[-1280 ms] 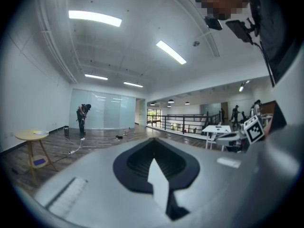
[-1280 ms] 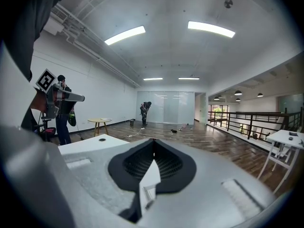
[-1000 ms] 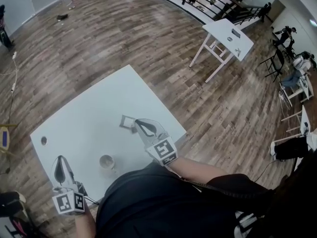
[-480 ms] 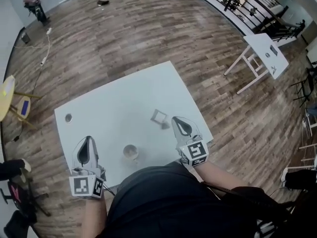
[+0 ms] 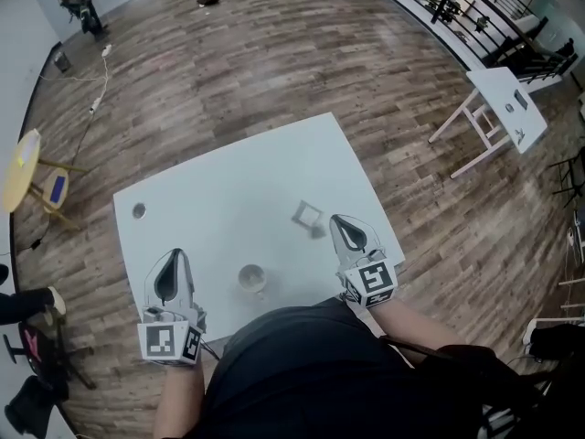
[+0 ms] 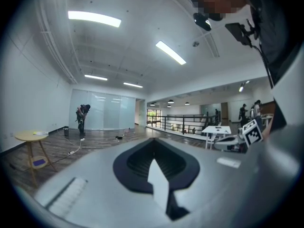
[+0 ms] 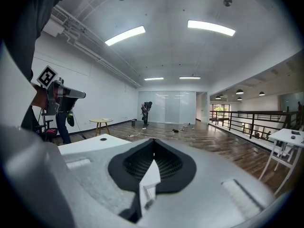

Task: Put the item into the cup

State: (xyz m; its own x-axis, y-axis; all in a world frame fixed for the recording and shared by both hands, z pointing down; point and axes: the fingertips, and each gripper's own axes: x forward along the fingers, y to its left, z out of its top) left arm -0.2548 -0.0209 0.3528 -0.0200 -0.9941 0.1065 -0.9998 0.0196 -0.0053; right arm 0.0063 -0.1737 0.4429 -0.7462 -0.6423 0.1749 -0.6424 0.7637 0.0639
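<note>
Left gripper (image 6: 153,139): jaws pressed together, tips meeting, nothing between them.
Right gripper (image 7: 153,140): closed tight too, and empty; its own body hides the table just ahead.
Item (image 5: 308,215): small pale square on the white table (image 5: 228,176), near the right tips but apart; too blurred to identify.
Cup (image 5: 251,278): upright between both grippers, by the person's edge; inside unreadable.
Far corner: small round object (image 5: 138,210), unclear what.

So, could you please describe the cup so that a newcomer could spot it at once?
Find the white table on the wooden floor. Near its edge closest to the person, between the left gripper and the right gripper, stands the cup. It is round and open-topped, unlike the small square item farther off.
</note>
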